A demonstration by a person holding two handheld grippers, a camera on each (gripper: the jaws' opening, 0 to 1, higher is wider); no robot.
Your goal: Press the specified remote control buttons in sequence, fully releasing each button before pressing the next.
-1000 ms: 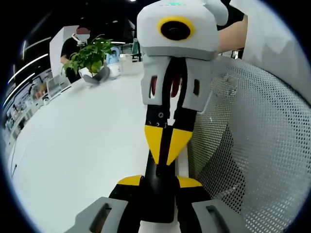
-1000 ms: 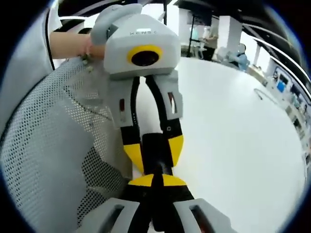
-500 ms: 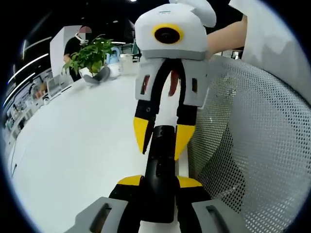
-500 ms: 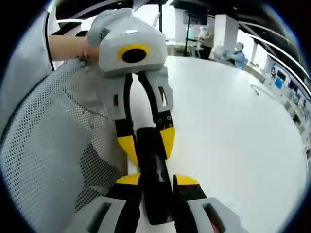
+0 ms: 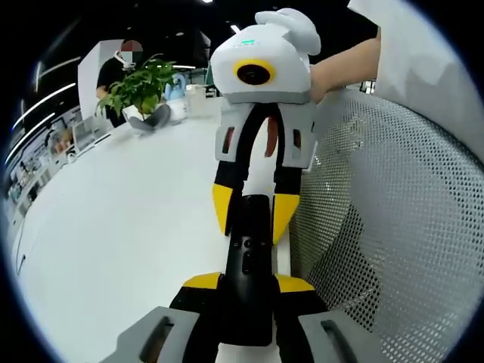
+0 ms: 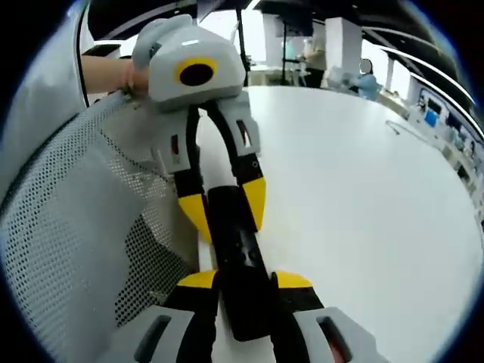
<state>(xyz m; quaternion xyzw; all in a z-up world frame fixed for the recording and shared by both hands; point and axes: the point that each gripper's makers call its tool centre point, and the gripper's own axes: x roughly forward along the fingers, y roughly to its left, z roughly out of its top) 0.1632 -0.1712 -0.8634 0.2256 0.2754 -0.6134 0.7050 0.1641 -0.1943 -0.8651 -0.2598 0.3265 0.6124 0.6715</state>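
Two claws meet over one black remote point(image 5: 248, 272), which lies at the near edge of the white table point(image 5: 113, 227), right beside a mesh chair back point(image 5: 393, 227). The left claw point(image 5: 246, 291) clamps the remote's near end between its yellow pads. The right claw point(image 5: 251, 215) stands with its jaws apart, straddling the far end without gripping it. In the right gripper view the roles mirror: the right claw point(image 6: 237, 281) flanks the remote point(image 6: 236, 265), and the left claw point(image 6: 224, 208) holds its other end. I judge this a pause between presses. Next, a tip must settle squarely on the next button. A potted plant point(image 5: 140, 87) sits at the far edge.
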